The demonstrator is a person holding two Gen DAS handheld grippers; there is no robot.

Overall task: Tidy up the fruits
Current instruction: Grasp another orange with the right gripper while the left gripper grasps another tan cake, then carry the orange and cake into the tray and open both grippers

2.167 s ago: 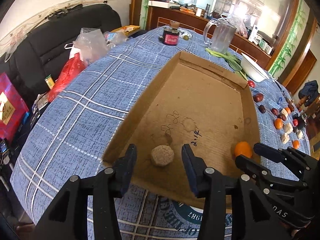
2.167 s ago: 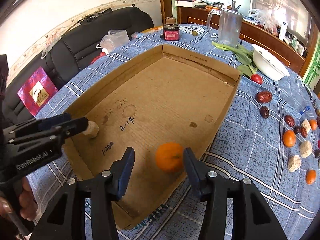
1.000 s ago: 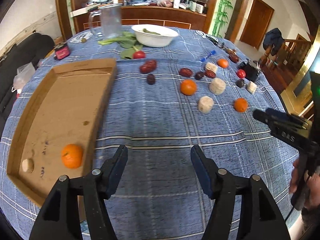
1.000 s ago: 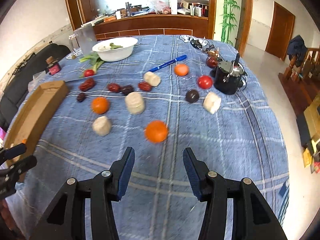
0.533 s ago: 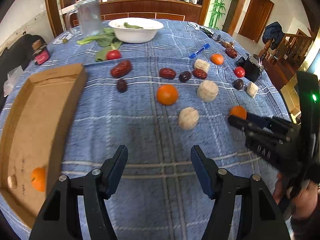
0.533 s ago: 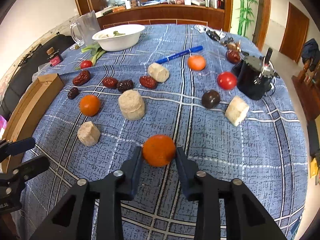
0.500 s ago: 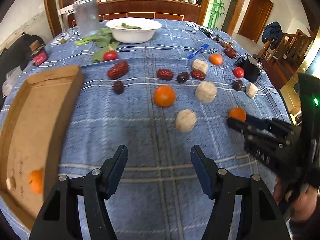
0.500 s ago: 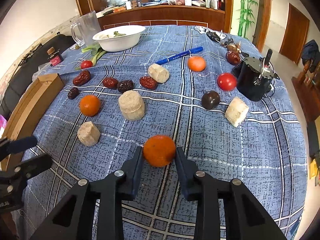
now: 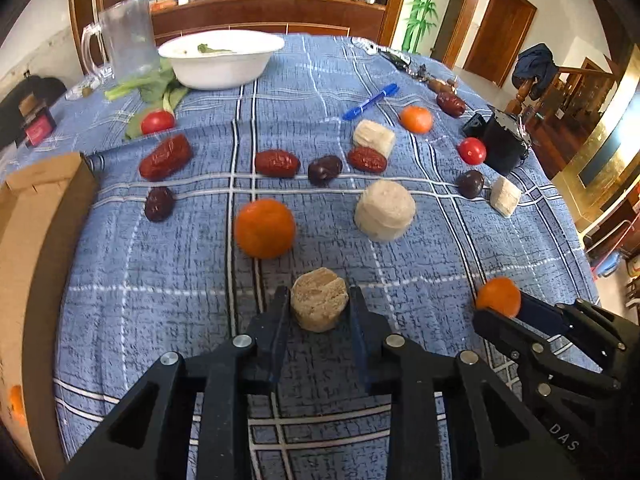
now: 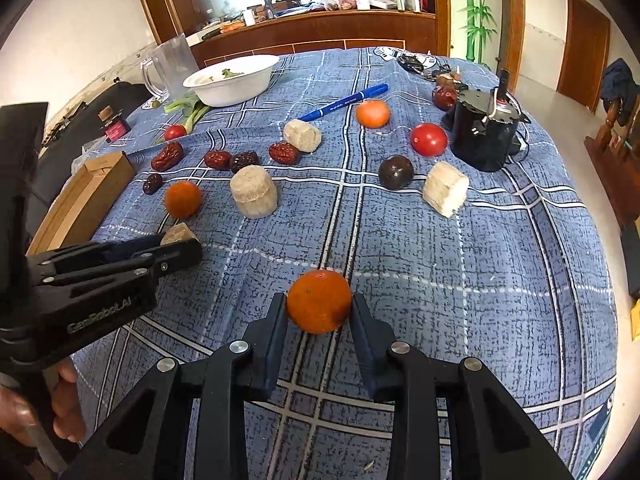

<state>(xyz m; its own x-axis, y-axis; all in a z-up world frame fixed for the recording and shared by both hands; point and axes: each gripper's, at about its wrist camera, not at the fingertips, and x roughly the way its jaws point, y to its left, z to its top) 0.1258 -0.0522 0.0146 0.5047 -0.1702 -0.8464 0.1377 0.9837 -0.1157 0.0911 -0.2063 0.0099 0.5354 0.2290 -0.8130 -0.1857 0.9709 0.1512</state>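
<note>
We see the left hand-held gripper clamped on a tan, round, cake-like piece; its jaws have just been closing and now press that piece from both sides as it sits on the table, which is covered in a blue plaid cloth. The right hand-held gripper is clamped the same way on an orange, its pads tight against either side of the fruit, low over the cloth near the front edge of the table.

From the left wrist view, a second orange lies just beyond the tan piece, and a larger pale cylinder sits to its right. Farther back we find red dates in a loose row, a dark round fruit, a small tomato, and a third orange near a blue pen. A white bowl and a clear pitcher stand at the far side with green leaves beside them. A black device sits near the right edge.

The cardboard tray lies along the left edge of that view, with one orange inside it at the near end. In the right wrist view a hand grips the handle of the left gripper.
</note>
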